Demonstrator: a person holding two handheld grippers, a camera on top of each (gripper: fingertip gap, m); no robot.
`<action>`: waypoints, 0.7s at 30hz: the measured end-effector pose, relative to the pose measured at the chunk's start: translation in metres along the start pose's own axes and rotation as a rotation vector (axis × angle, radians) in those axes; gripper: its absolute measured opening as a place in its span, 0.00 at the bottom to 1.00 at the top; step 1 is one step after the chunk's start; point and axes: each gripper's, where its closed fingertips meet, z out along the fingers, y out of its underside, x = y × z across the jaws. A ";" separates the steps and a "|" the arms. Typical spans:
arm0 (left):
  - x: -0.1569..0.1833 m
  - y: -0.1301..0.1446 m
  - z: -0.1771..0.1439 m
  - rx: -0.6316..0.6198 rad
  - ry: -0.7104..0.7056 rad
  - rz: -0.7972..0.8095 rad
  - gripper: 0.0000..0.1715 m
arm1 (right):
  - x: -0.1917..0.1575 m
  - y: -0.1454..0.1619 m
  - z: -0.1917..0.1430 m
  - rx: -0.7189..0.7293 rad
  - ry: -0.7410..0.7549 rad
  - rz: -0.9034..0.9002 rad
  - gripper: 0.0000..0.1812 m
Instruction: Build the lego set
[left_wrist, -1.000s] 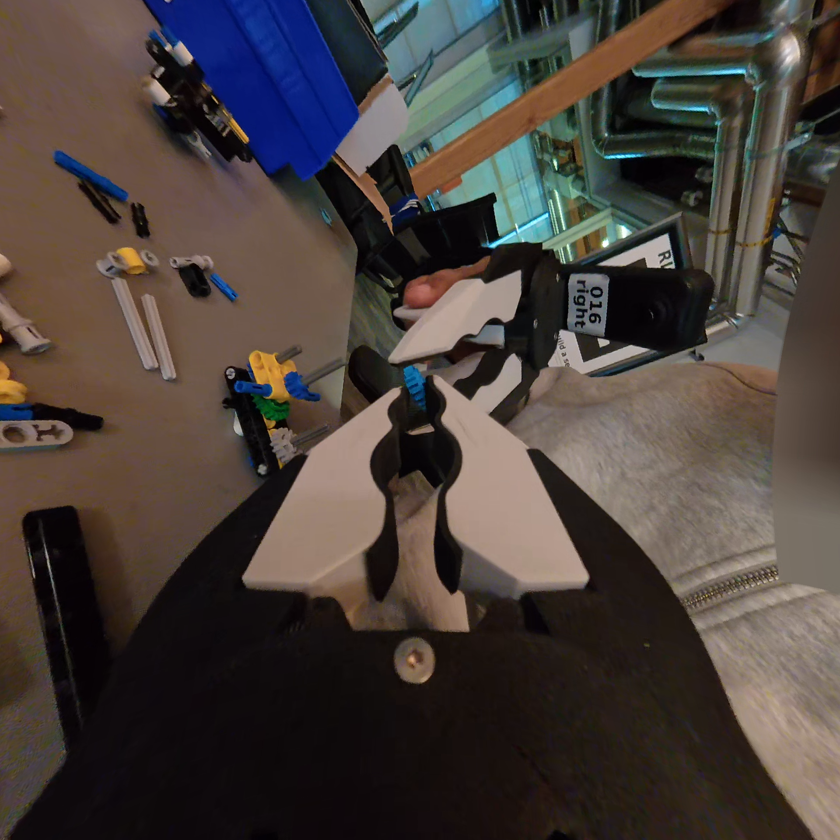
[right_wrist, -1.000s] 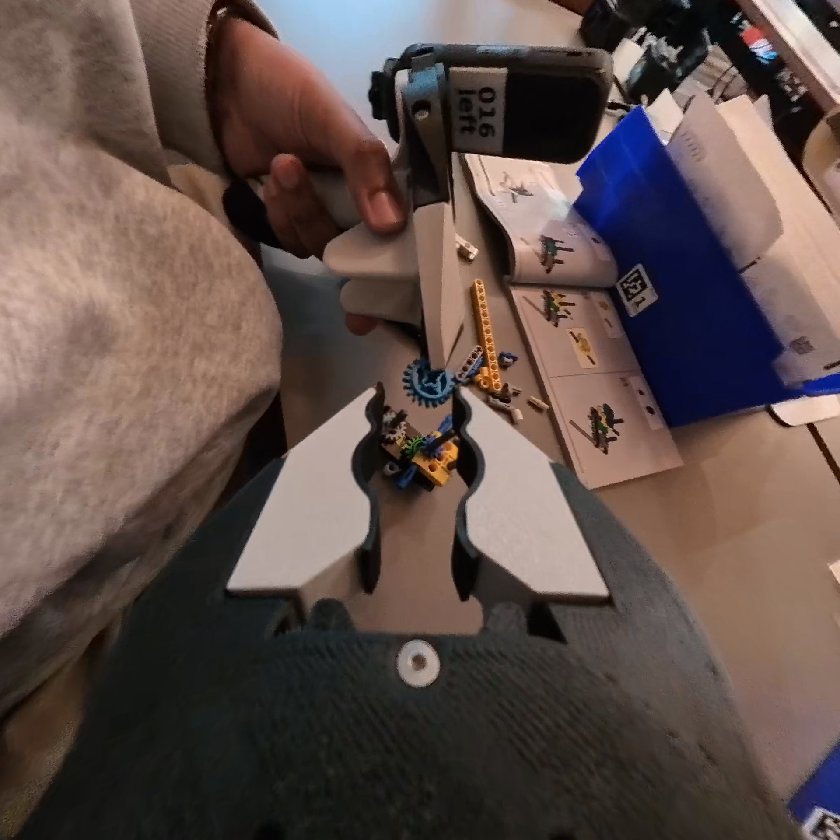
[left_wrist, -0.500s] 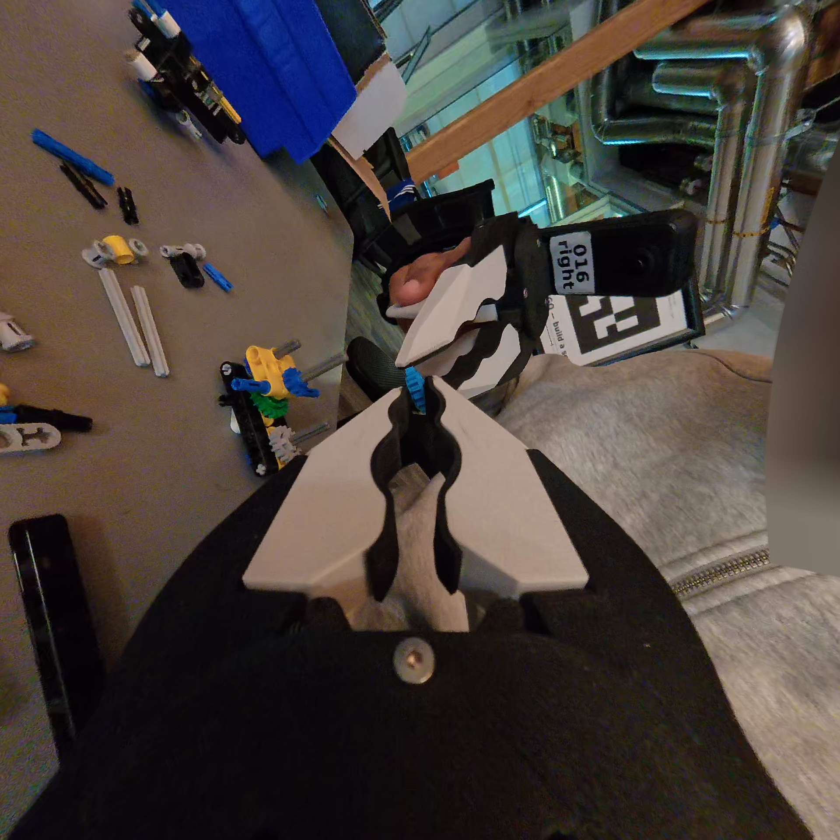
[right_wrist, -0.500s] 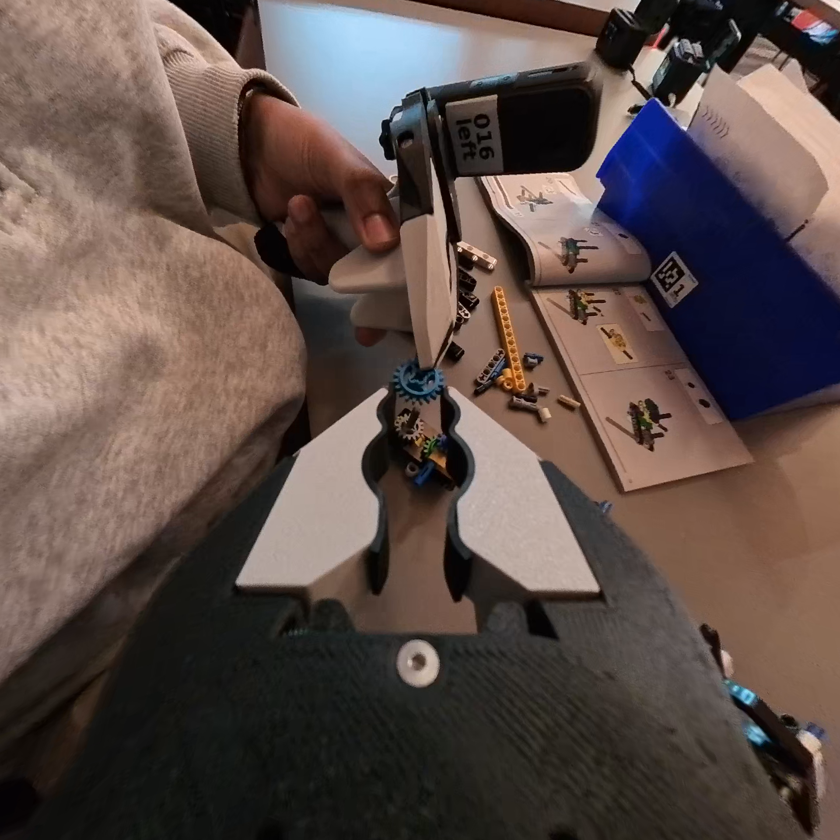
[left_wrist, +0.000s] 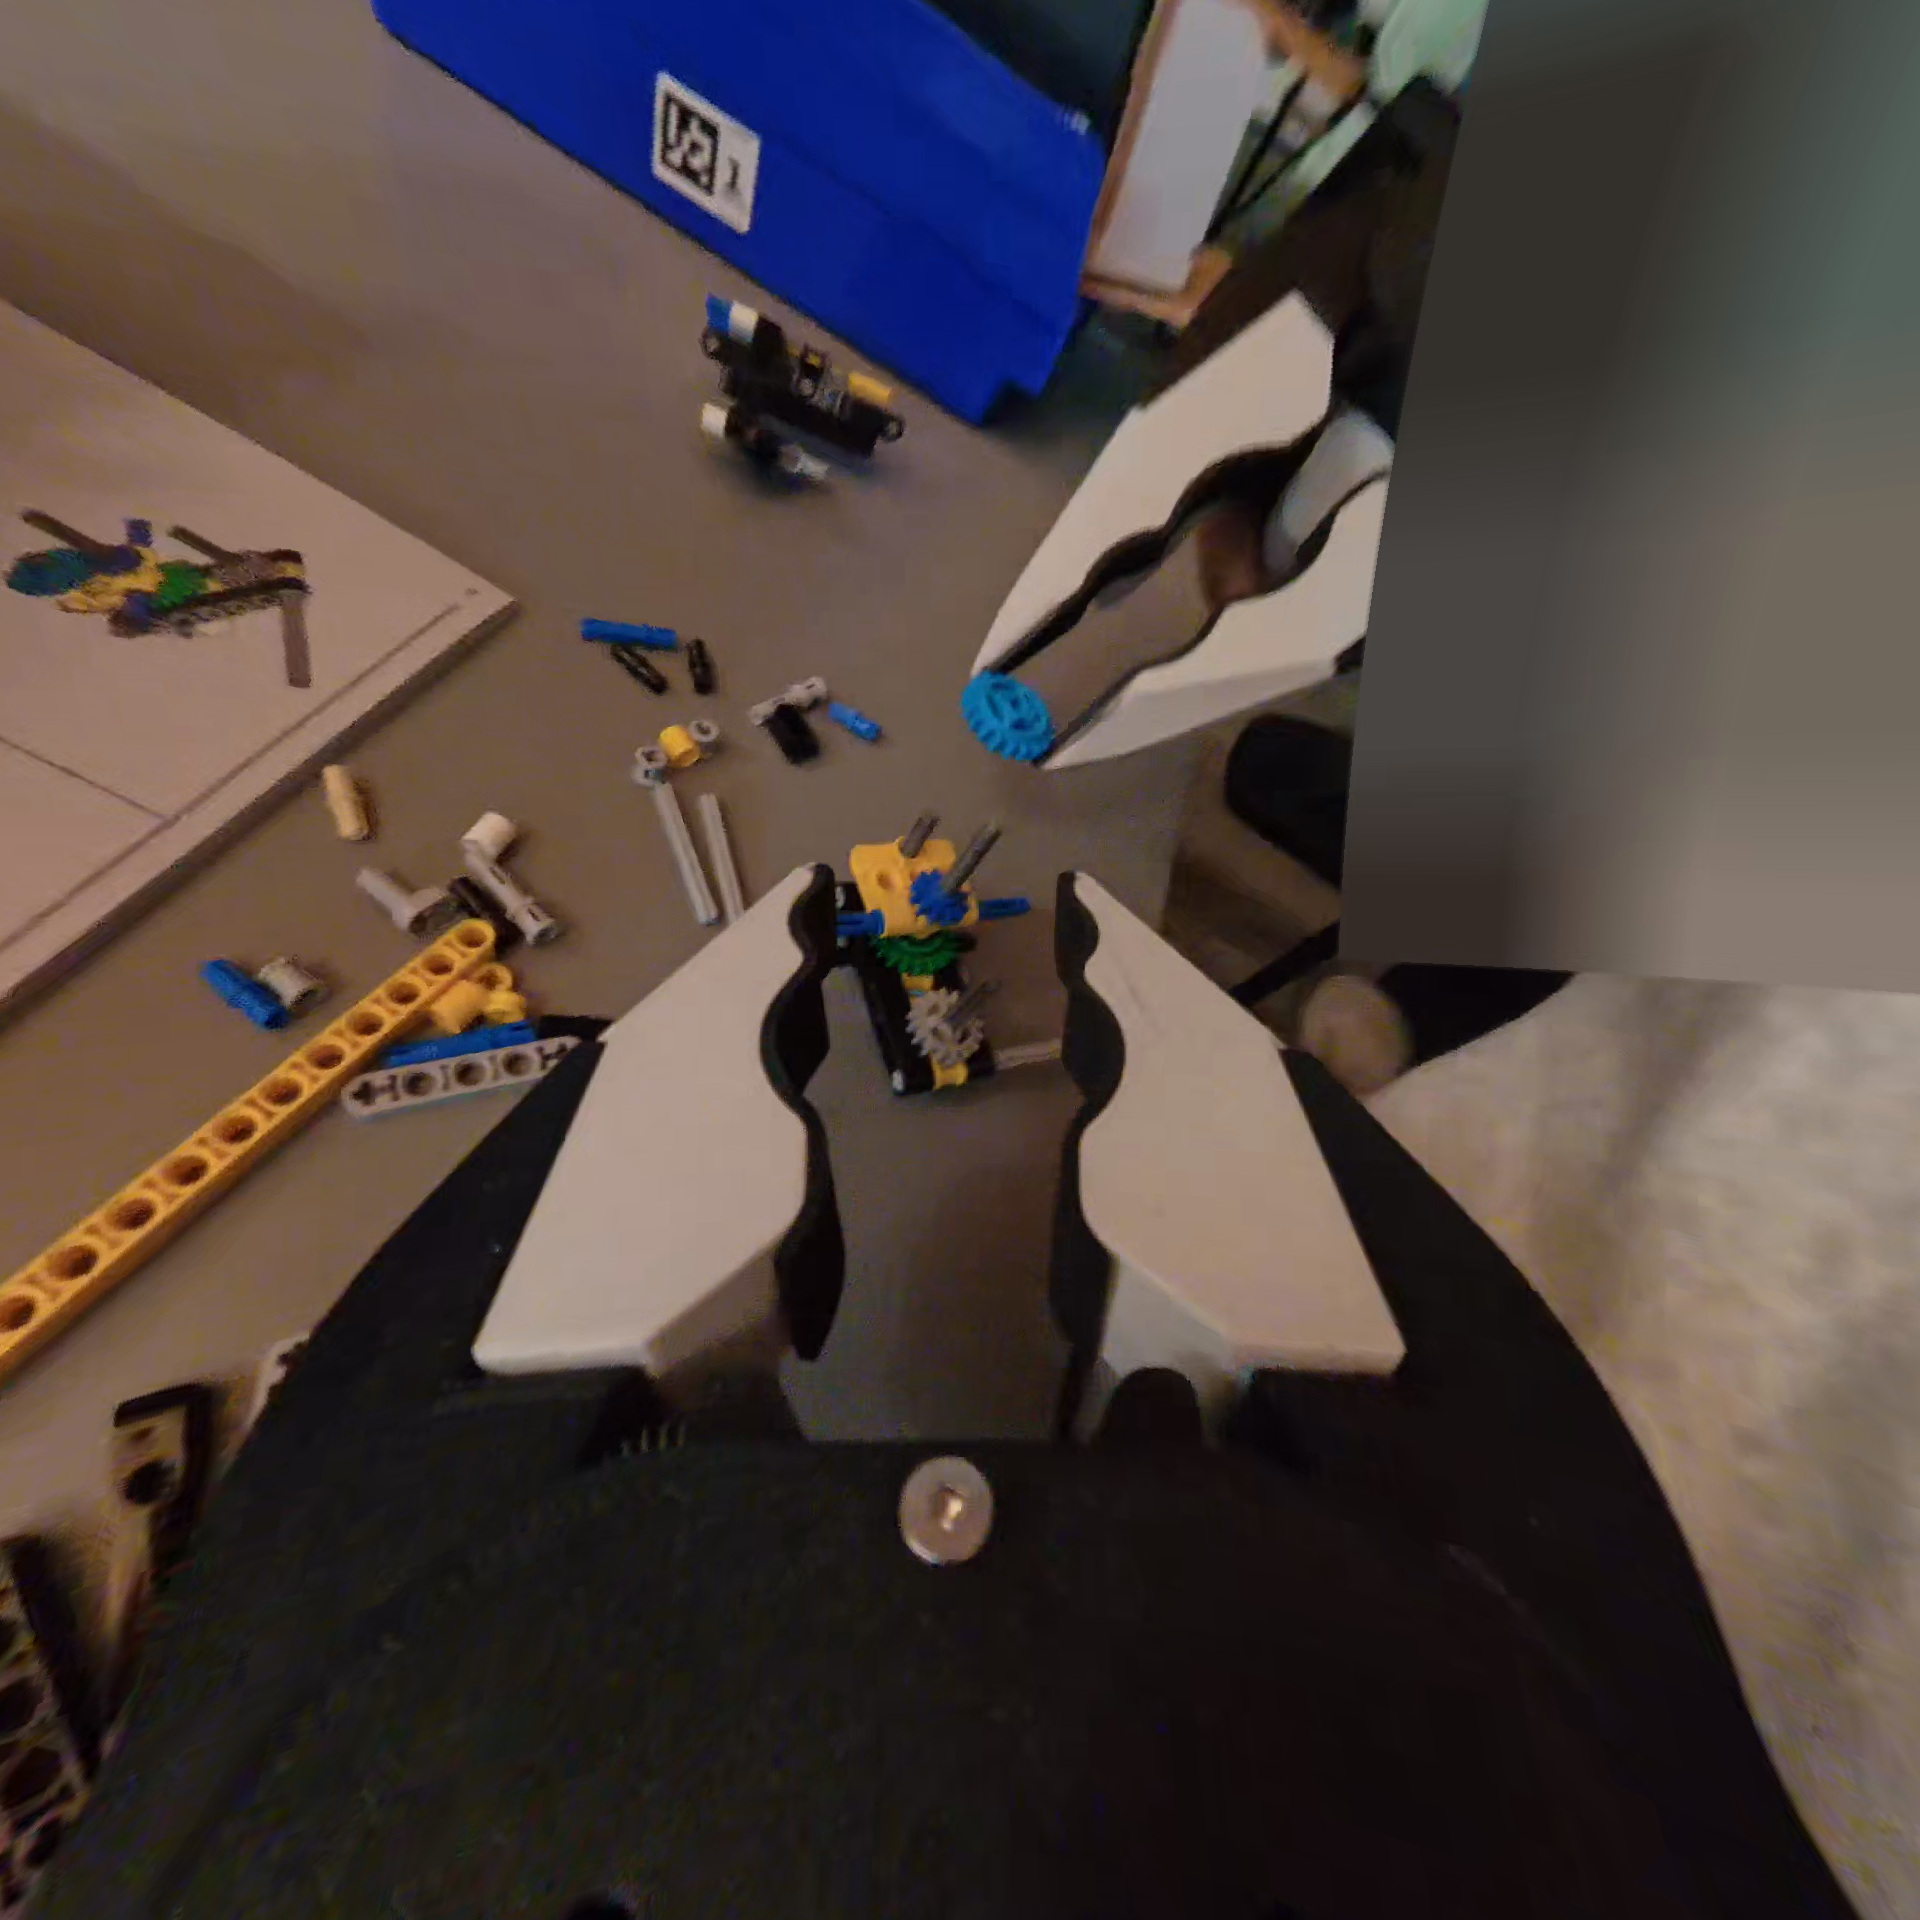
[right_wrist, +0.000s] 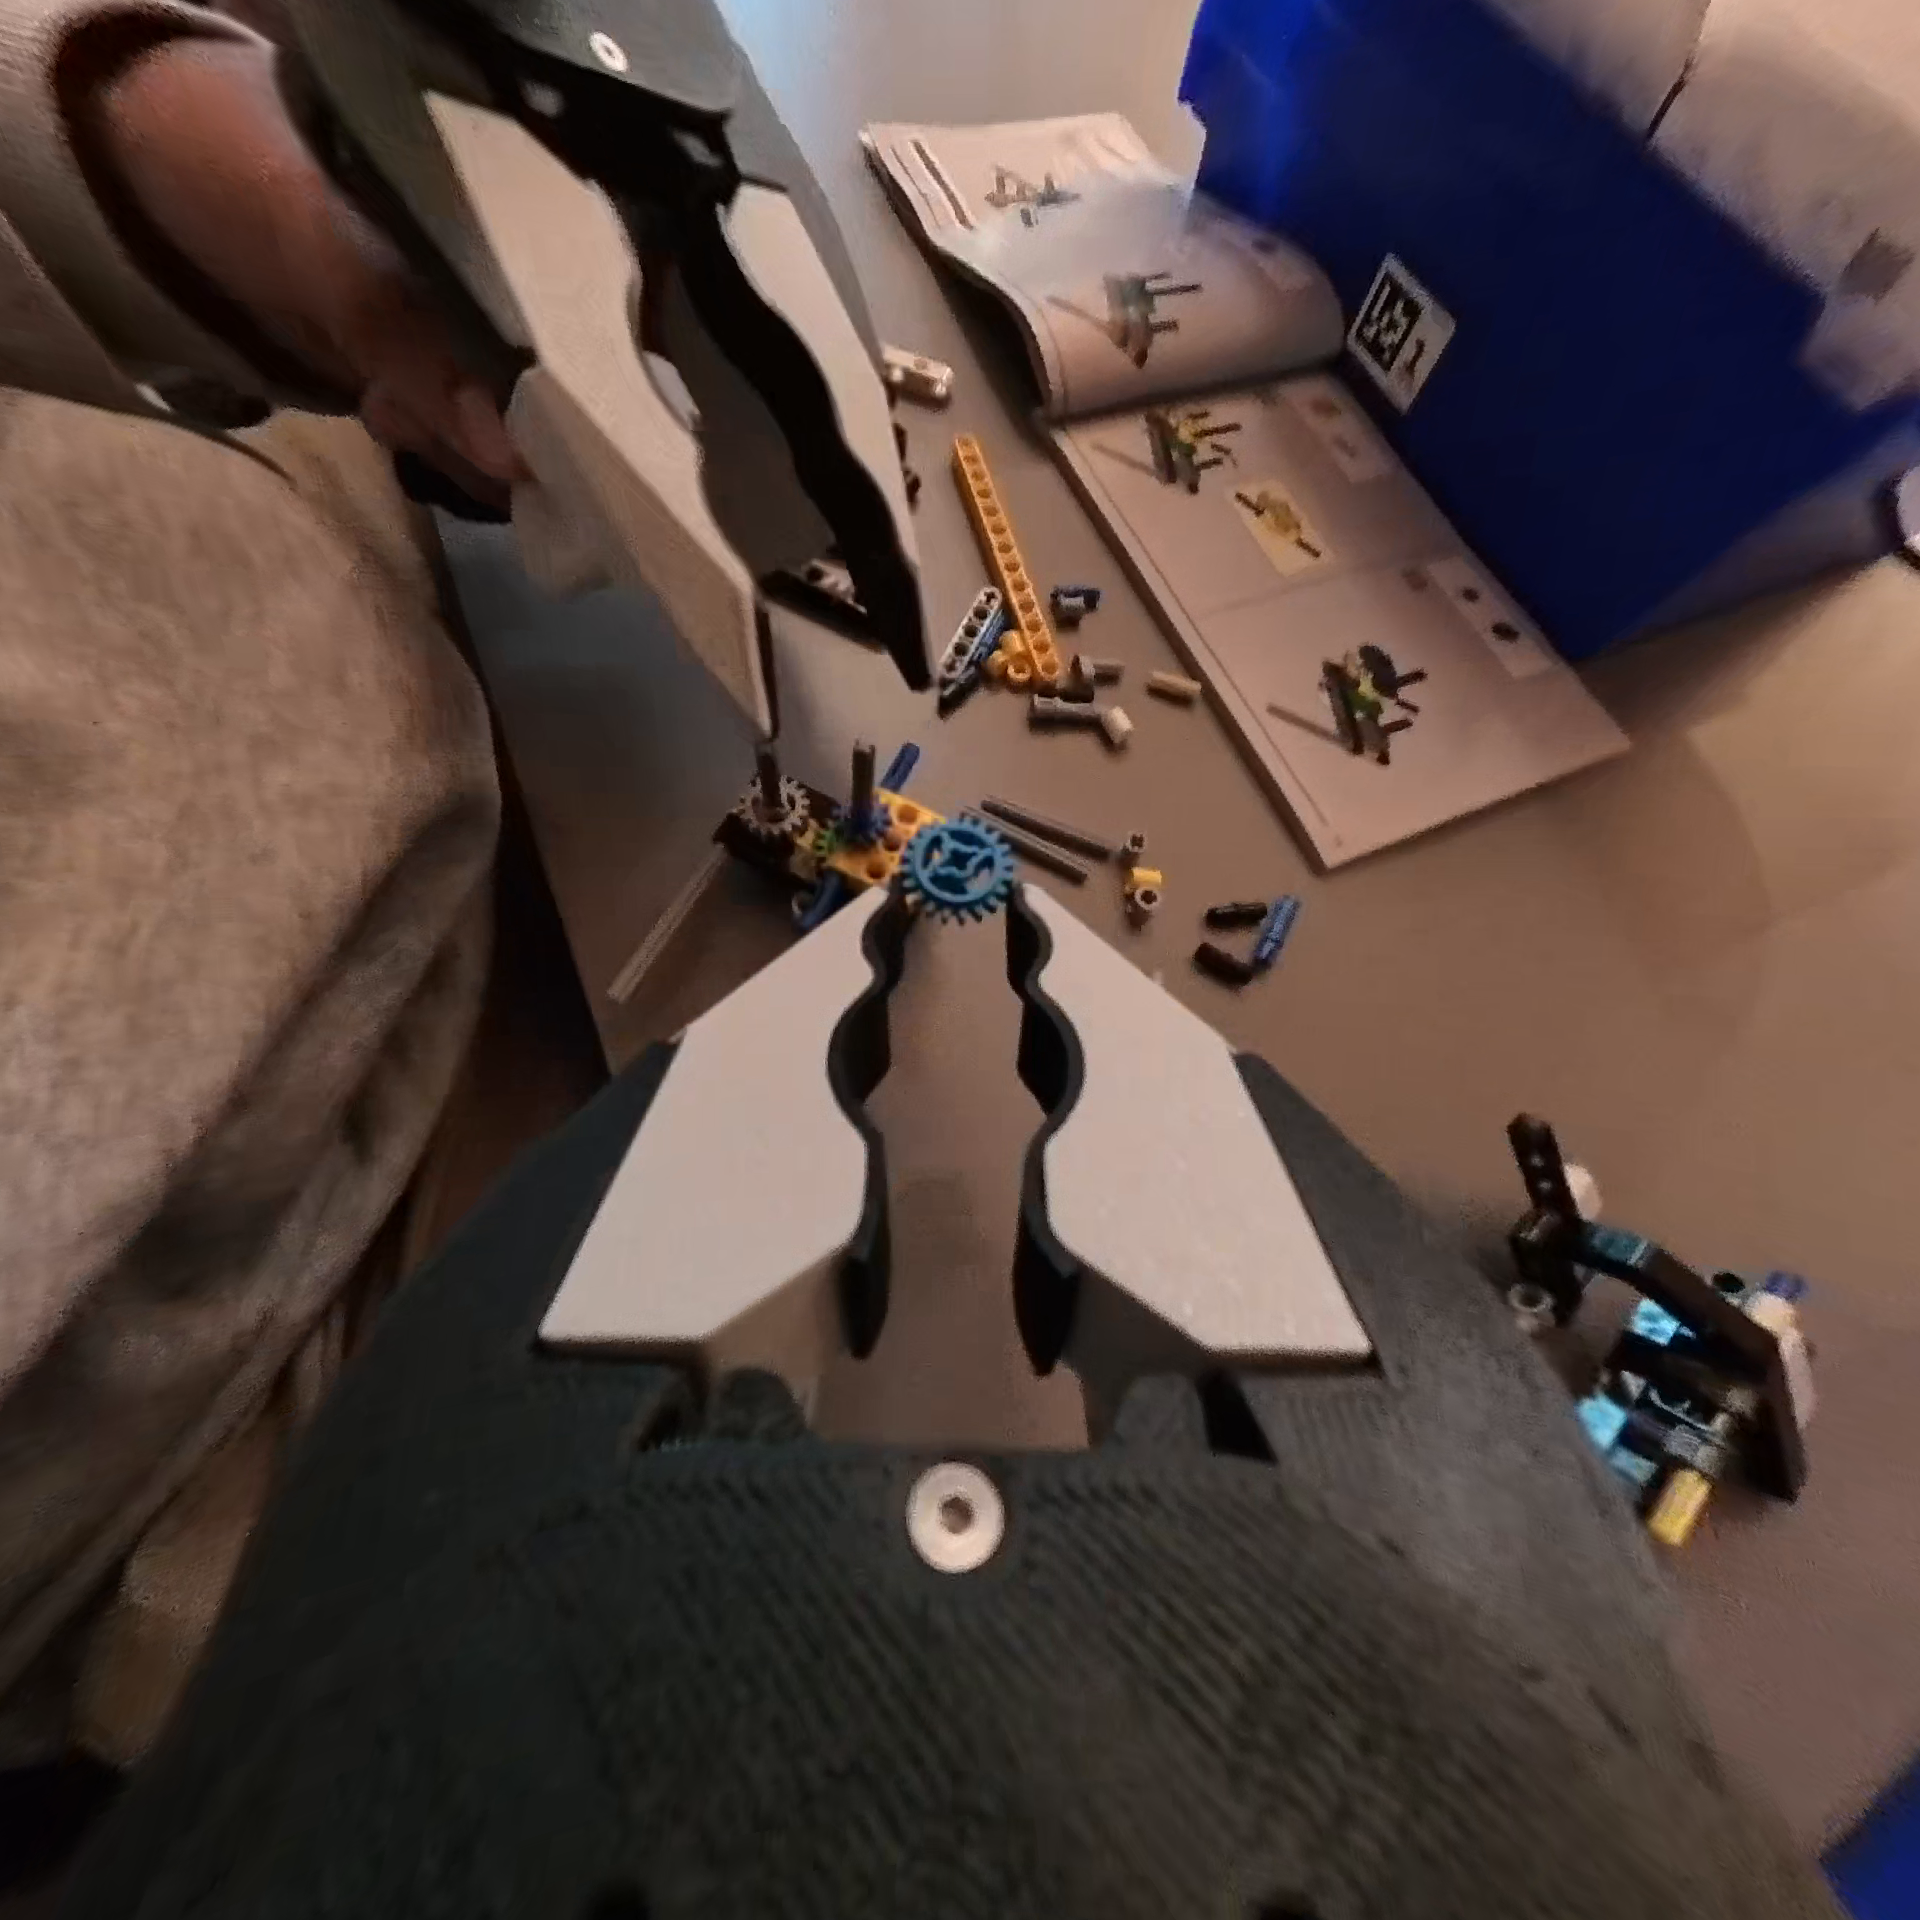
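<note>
The right gripper (right_wrist: 951, 899) is clamped on a blue gear (right_wrist: 956, 869) at its very tips, gripping the rim on both sides so the gear's flat face and centre hole stay clear. That hold looks chosen for threading the gear onto an axle, since nothing blocks the hole. In the left wrist view the same gear (left_wrist: 1006, 716) hangs in the air, right of and beyond the small assembly (left_wrist: 925, 971) on the grey worktop (left_wrist: 436, 343).

The left gripper (left_wrist: 940, 904) is empty, its jaws well apart, and it hangs above the assembly, which shows between its fingers. This is a judgement, but the wide gap suits coming down around the black and yellow base to steady it while the gear is pushed on. The assembly already carries a green gear, a grey one and a small blue one, with dark axles standing up from it; one of those is the likely seat for the gear.

Loose parts lie to the left: a long yellow beam (left_wrist: 239, 1127), grey rods (left_wrist: 701, 854) and pins. The open booklet (left_wrist: 156, 665) sits far left, within sight for checking. A second, black build (left_wrist: 795, 400) rests by the blue bin (left_wrist: 883, 197), out of the way.
</note>
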 end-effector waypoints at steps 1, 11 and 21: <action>-0.001 0.004 0.002 -0.020 -0.032 0.037 0.24 | 0.000 0.002 0.001 -0.005 -0.009 0.011 0.10; -0.006 0.012 0.018 -0.065 -0.144 0.144 0.13 | -0.004 0.000 0.016 -0.021 -0.109 -0.010 0.10; -0.002 0.013 0.021 -0.069 -0.111 0.147 0.07 | -0.006 0.001 0.025 -0.050 -0.159 -0.013 0.10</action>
